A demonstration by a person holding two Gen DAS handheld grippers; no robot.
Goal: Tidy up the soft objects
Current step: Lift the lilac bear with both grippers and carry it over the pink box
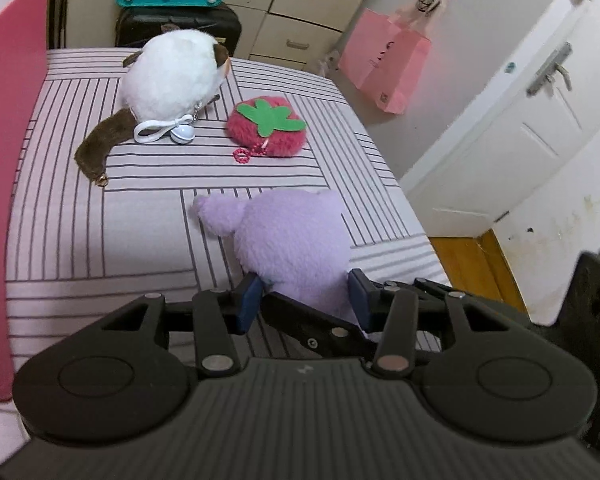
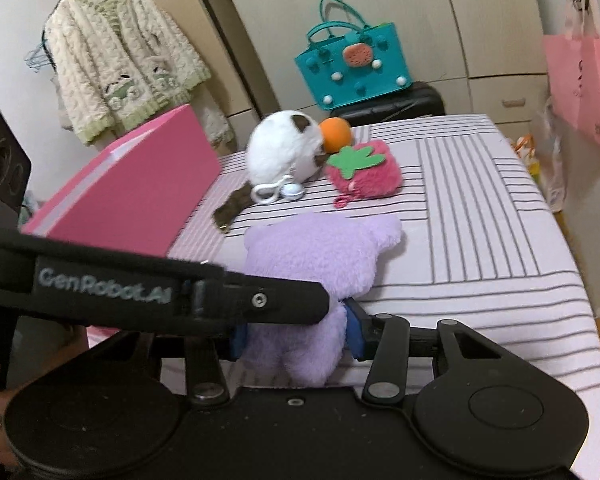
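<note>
A purple plush toy lies at the near edge of the striped bed cover. My left gripper is shut on its lower part, the blue pads pressing into the fur on both sides. My right gripper is shut on the same toy from a neighbouring angle. The left gripper's black finger crosses the right wrist view. Farther back lie a white and brown plush, a red strawberry plush and an orange ball.
A pink box stands on the left of the bed. Behind are a teal bag on a black suitcase, a hanging cardigan and a pink paper bag. A white door is on the right.
</note>
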